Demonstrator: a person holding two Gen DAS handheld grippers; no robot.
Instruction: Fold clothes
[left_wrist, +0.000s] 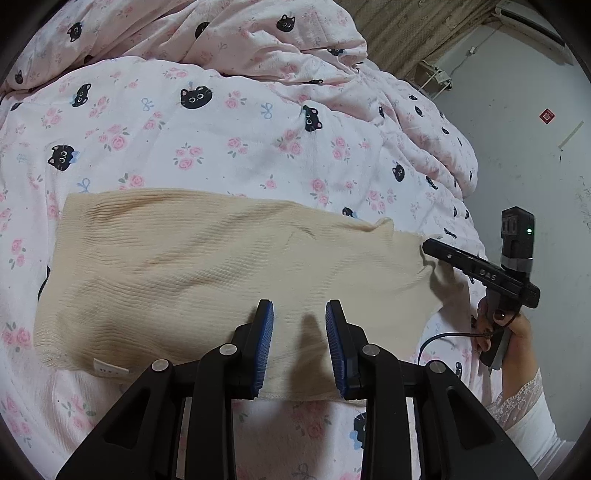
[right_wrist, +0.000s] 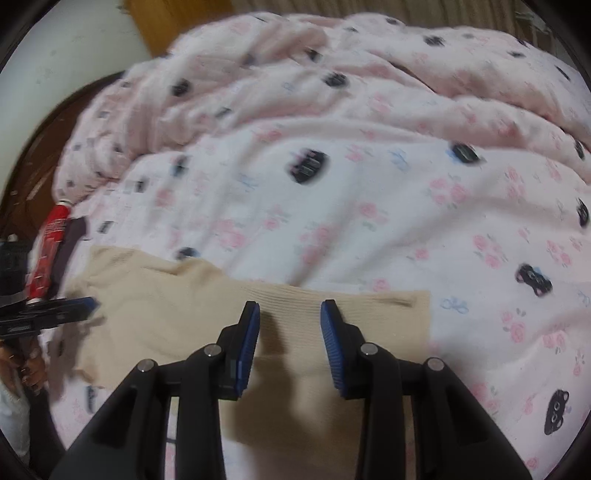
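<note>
- The left gripper (left_wrist: 299, 343) is seen with its jaws parted and nothing between them, held over the near hem of the beige ribbed garment (left_wrist: 207, 266).
- The right gripper (right_wrist: 290, 345) is likewise released, its jaws spread above the same garment (right_wrist: 288, 321); that view is blurred, so no contact can be judged.
- From the left jaws the cloth spreads from 9 o'clock round to 2 o'clock, with its long axis running 9 to 3 across the view; a small white label (left_wrist: 110, 368) sits at the near hem toward 8 o'clock.
- In the left view the tip of the right gripper (left_wrist: 428, 245) is found at 2 o'clock, right at the garment's lifted end, so that end is judged nearer the right hand (left_wrist: 506, 328).
- The garment lies flat on the bed's cat-and-rose quilt (left_wrist: 221, 140), already a compact oblong; whether it is partly folded or simply laid out cannot be told.
- A red tube (right_wrist: 51, 243) lies at 9 o'clock in the right view, beyond the cloth's edge.
</note>
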